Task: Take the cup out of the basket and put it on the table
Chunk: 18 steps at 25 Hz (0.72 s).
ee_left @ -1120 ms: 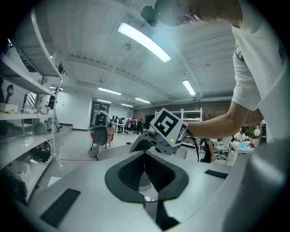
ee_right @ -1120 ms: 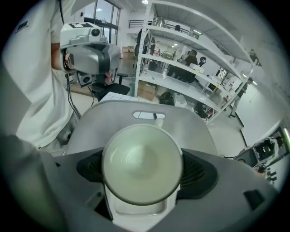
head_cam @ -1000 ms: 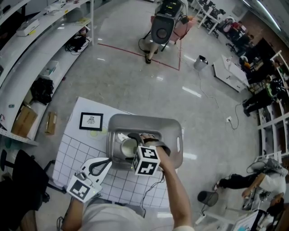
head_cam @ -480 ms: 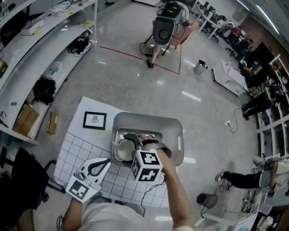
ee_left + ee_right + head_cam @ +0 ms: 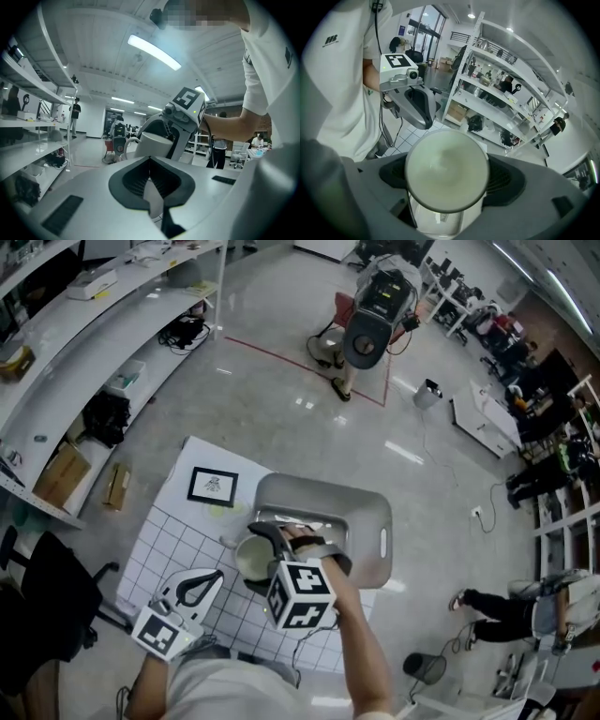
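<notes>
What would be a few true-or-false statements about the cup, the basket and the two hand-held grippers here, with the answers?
1. The right gripper has the cup clamped between its jaws. True.
2. The left gripper is holding something too. False: its jaws are shut together with nothing between them.
3. The basket is bright red. False: it is grey.
4. A small framed picture lies on the gridded table. True.
5. The cup sits in the middle of the basket. False: in the head view it is at the basket's left edge, in the right gripper's grasp.
</notes>
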Motion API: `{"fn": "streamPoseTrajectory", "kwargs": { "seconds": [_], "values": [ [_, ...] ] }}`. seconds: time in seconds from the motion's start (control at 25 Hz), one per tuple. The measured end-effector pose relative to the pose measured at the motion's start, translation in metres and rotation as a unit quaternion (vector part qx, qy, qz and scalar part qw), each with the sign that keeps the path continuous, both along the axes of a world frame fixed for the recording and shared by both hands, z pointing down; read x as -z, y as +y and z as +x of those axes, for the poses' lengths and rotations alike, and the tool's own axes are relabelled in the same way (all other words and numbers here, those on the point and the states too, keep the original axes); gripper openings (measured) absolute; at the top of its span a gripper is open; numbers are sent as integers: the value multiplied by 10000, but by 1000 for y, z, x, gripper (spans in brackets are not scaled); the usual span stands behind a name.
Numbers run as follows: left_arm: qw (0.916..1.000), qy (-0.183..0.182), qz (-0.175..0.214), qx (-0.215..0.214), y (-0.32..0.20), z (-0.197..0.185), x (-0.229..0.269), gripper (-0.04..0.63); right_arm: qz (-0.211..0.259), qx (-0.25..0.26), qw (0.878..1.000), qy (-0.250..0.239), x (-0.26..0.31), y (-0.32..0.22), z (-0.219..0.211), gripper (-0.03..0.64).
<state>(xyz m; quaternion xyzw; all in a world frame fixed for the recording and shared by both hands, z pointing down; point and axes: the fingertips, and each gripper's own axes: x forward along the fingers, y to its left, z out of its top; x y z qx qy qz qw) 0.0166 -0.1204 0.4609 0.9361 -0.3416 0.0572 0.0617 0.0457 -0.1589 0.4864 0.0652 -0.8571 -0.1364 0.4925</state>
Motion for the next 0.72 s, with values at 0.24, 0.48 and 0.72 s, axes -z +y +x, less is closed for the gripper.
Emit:
{"fn": "streamPoseTrajectory", "kwargs": {
  "seconds": [0.24,0.48,0.72],
  "values": [
    [9992,57,-48,387,6,-35,-3,9,-36,-33,9997,-234,-4,8,-43,448],
    [9968,-5,-138,782,16,-68,-11,9,-155,192,9994,-251,-20,25,-78,448],
    [9929,71,-253,1162,27,-100,-27,9,-271,422,9986,-186,-50,34,-115,448]
  ]
}}
